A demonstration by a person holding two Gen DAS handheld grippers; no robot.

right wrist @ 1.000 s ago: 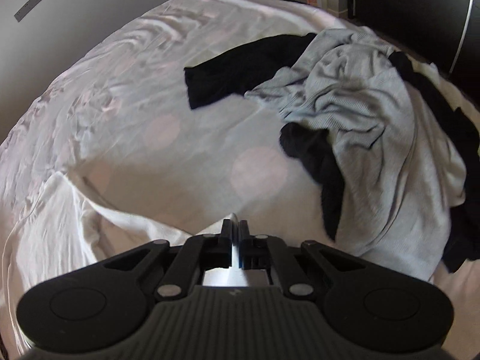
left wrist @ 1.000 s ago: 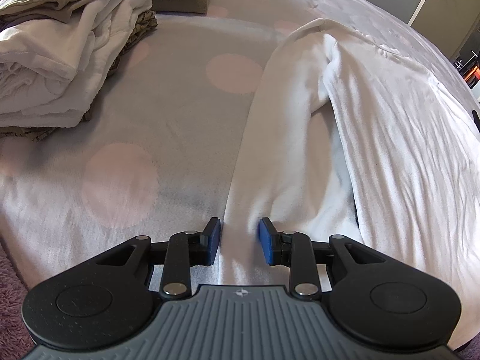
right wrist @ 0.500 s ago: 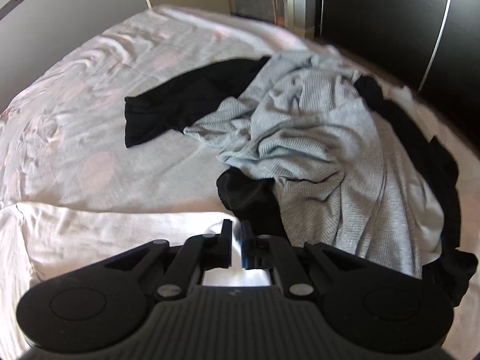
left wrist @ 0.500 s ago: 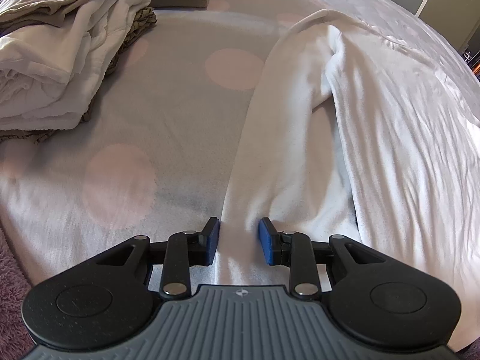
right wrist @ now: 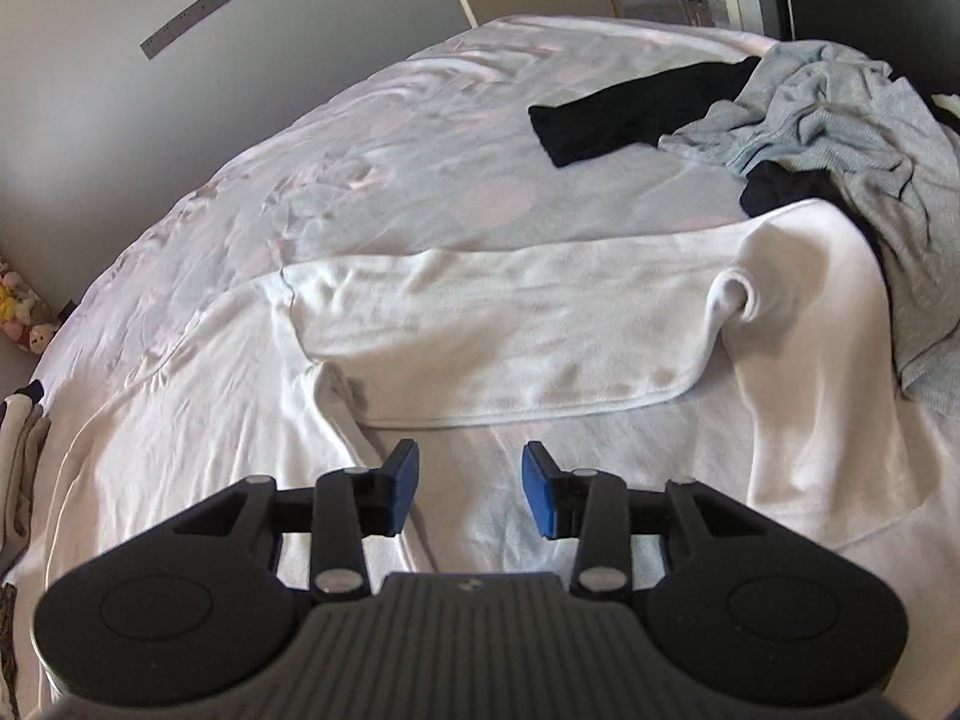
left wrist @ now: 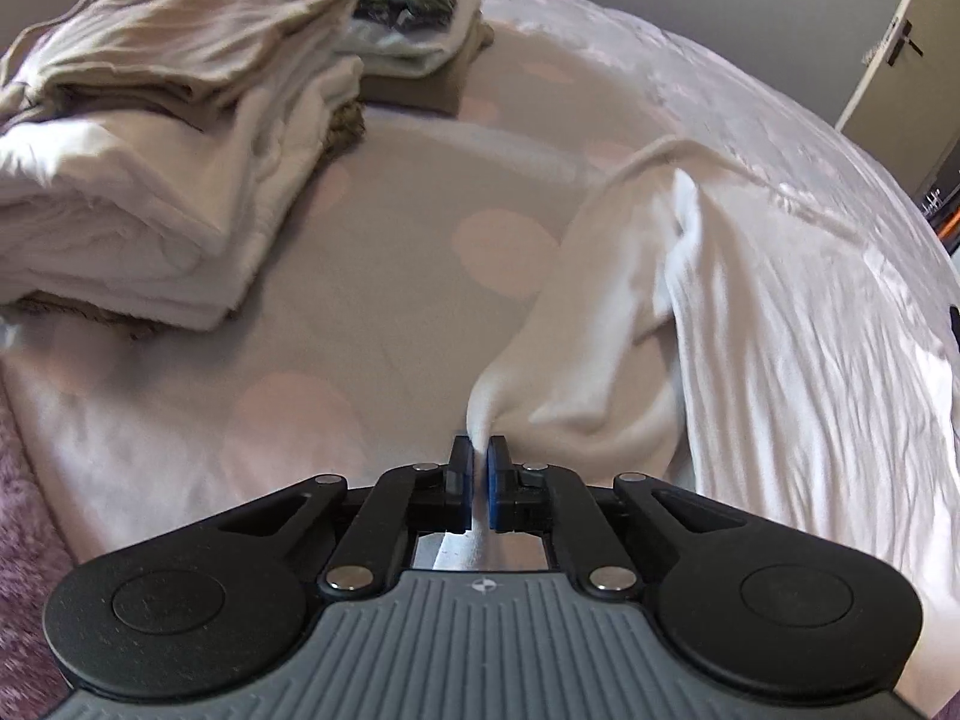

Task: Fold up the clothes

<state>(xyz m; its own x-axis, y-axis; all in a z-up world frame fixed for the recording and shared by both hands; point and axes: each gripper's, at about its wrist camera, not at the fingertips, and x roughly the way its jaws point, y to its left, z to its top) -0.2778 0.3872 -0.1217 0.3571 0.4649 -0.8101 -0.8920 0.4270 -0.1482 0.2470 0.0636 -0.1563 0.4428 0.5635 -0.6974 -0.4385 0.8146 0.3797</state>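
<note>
Sleeve (left wrist: 576, 324) stretches away from pinching left gripper (left wrist: 478, 468); right gripper (right wrist: 470, 480) jaws spread.

In the left wrist view, open spotted bedsheet (left wrist: 384, 276) fills the centre, walled at upper left by a stack of folded white and beige clothes (left wrist: 156, 180). In the right wrist view, bare sheet lies upper centre; a crumpled grey ribbed garment (right wrist: 840, 120) and black garment (right wrist: 630, 111) crowd the upper right.
</note>
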